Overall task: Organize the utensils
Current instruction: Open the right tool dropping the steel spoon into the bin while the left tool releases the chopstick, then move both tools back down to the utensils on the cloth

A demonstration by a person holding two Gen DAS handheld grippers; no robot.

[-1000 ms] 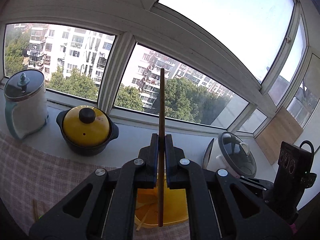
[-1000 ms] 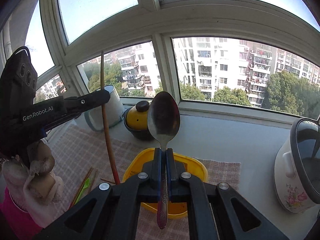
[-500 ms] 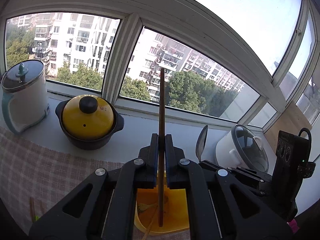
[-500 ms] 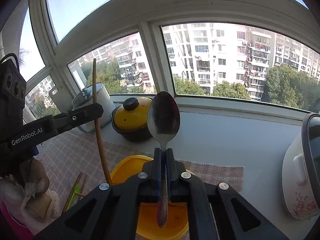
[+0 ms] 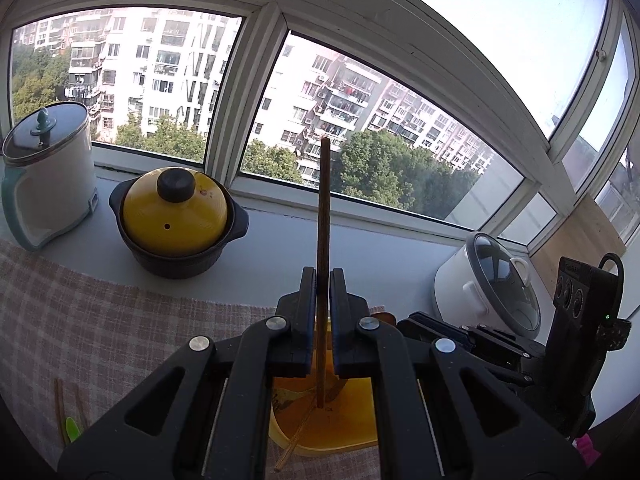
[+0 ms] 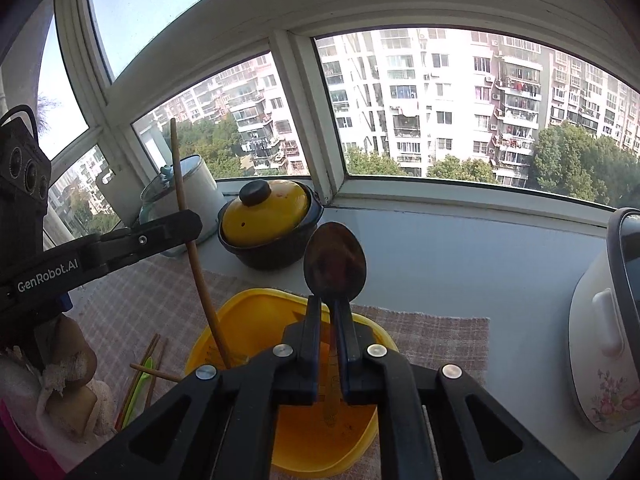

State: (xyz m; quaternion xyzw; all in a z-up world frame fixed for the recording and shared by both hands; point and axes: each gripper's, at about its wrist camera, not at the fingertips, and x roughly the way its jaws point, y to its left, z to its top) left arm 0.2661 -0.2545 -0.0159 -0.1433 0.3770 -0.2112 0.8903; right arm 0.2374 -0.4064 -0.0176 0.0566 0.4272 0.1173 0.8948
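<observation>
Right wrist view: right gripper (image 6: 328, 312) is opening around the spoon (image 6: 334, 265) over the tub (image 6: 240, 320); left gripper (image 5: 322, 280) is clamping the chopstick (image 5: 323, 216). Release low, both upright.

Location: home kitchen corner in an upper-floor apartment.
Evidence: bench (image 5: 272, 264) under a bay window (image 6: 440, 104) facing residential blocks; yellow-lidded casserole pot (image 5: 176, 220), electric kettle (image 5: 48, 176), rice cooker (image 5: 492, 284), checked cloth (image 5: 120, 328).
</observation>
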